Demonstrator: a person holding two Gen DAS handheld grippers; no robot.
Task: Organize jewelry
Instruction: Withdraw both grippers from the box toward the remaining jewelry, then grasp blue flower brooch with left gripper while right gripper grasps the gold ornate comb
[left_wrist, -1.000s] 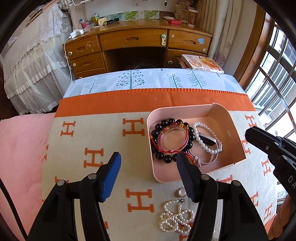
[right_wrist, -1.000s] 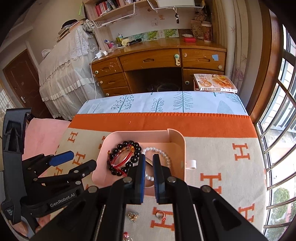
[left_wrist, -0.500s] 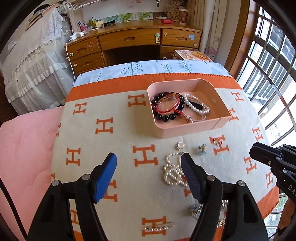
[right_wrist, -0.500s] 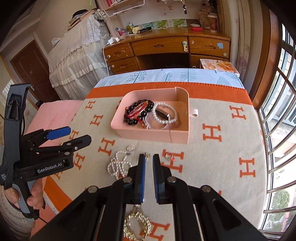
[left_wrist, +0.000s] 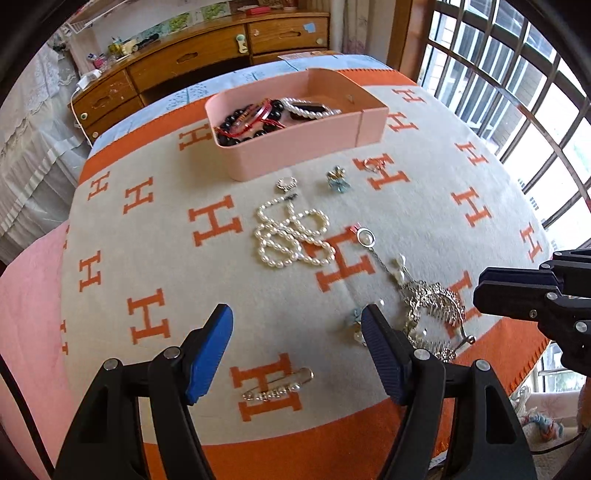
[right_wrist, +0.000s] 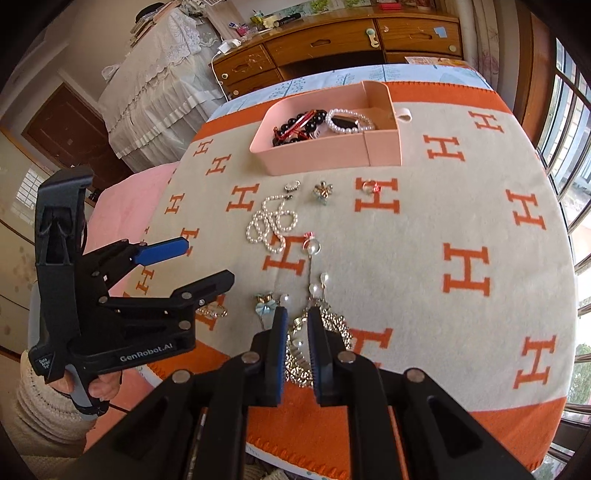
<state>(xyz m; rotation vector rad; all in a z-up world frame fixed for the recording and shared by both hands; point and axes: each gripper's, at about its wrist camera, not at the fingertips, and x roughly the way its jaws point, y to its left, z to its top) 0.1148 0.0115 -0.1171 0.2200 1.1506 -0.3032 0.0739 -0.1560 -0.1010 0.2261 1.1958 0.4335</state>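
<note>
A pink box (left_wrist: 295, 147) (right_wrist: 325, 155) at the far side of the table holds a black bead bracelet (left_wrist: 236, 125), a red bangle and a pearl bracelet (right_wrist: 349, 122). On the cloth lie a pearl necklace (left_wrist: 291, 236) (right_wrist: 271, 225), rings, small brooches, a pearl pin (left_wrist: 277, 391) and a silver hair comb (left_wrist: 432, 310) (right_wrist: 317, 343). My left gripper (left_wrist: 297, 339) is open and empty, above the near cloth. My right gripper (right_wrist: 295, 332) has its fingers nearly closed and empty, just above the comb.
The table is covered by a beige cloth with orange H marks (left_wrist: 184, 258). A wooden desk with drawers (right_wrist: 332, 44) stands beyond it. A window with bars (left_wrist: 517, 92) is at the right, a bed with a white cover (right_wrist: 159, 85) at the left.
Both grippers have pulled back from the pink box toward the table's near edge. More loose jewelry has come into view. The right gripper's fingers have parted slightly.
</note>
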